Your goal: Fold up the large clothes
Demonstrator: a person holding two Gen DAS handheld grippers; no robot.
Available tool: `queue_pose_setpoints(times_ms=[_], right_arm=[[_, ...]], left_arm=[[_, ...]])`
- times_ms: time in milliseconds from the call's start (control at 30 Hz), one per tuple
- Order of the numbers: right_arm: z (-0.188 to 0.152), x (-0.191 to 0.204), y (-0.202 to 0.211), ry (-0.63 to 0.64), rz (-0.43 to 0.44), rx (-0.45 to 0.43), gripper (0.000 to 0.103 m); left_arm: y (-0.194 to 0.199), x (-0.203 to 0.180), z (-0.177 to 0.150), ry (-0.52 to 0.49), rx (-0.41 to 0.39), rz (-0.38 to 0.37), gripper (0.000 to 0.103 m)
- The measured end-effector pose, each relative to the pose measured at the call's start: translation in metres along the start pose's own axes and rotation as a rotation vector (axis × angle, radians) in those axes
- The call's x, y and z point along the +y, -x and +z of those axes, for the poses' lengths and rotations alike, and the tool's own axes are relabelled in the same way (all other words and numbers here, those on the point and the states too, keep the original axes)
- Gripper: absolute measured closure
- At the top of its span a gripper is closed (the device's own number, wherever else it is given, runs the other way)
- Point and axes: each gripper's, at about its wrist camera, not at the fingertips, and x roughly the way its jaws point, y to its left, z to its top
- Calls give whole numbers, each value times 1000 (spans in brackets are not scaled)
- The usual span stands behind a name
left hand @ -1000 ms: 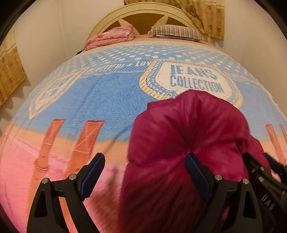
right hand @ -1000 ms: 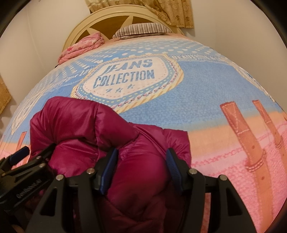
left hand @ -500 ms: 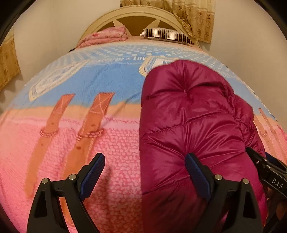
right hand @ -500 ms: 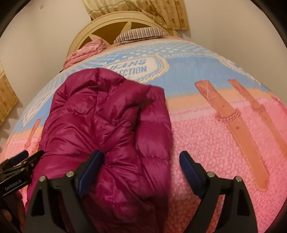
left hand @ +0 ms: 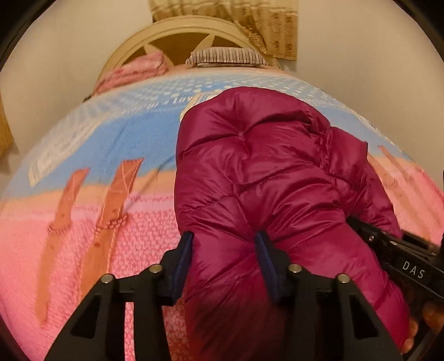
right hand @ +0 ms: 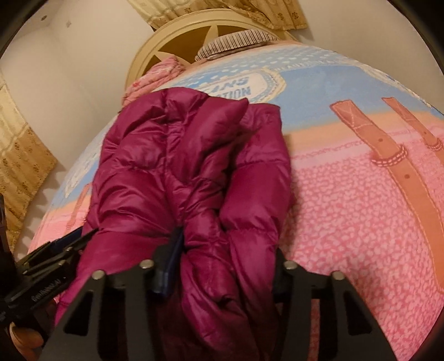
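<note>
Left wrist view, nearest first: the left gripper [left hand: 224, 263] has both blue-padded fingers [left hand: 184, 261] pressed into a puffy fold of the magenta quilted jacket [left hand: 260, 177], jaws clamped on the near hem. At the right edge the other tool's black body pokes in, marked "DAS", with the tips of the person's fingers below it. The jacket lies bundled on the bed, running away from the camera over the pink knitted-look part of the bedspread [left hand: 83, 250] and onto the blue band beyond. Orange strap prints sit to the left of it. At the far end there is a folded pink blanket [left hand: 133, 69] on the left, a striped pillow [left hand: 224, 55] at centre, and the cream headboard [left hand: 177, 36] under a tan curtain [left hand: 266, 25].

Over to the right wrist view: the right gripper [right hand: 222, 255] is closed on the jacket [right hand: 180, 166] too, its left blue pad [right hand: 172, 263] dug into the fabric, the right finger buried behind a fold. The left tool's fingertips show at the near left, touching the garment's edge. To the right, bare pink bedspread [right hand: 347, 222] with strap prints; farther off, the lettered badge print is half covered by the jacket, then the pillow [right hand: 236, 41] and headboard [right hand: 172, 36].
</note>
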Motion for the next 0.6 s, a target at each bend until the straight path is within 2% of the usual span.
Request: queue_pose_setpoints(times_ms=[167,267,333,433,467,500,600], right_arm=[[-3,13,9,38,3,-33,71],[-5,18,17,50,6,-56,75],[-3,22,22,51,15,-73,76],[-1,32,28,73,31,-89,77],[-1,36,28,87,27,-92,77],[0,39,28,99,17,-93,77],[1,39,26,106,0,-87,77]], left_arm=[[12,-5,0,-43,-30,59,93],[24,-4,3,-43,-55,62,103],[38,-4,5,-41,-83,25,103],[51,-23,4,-135,-124,87,103],[52,-24,3,-137,-120,84,103],[52,-20,4,-116,-117,77,103],[48,5,4,-27,-129,134,103]])
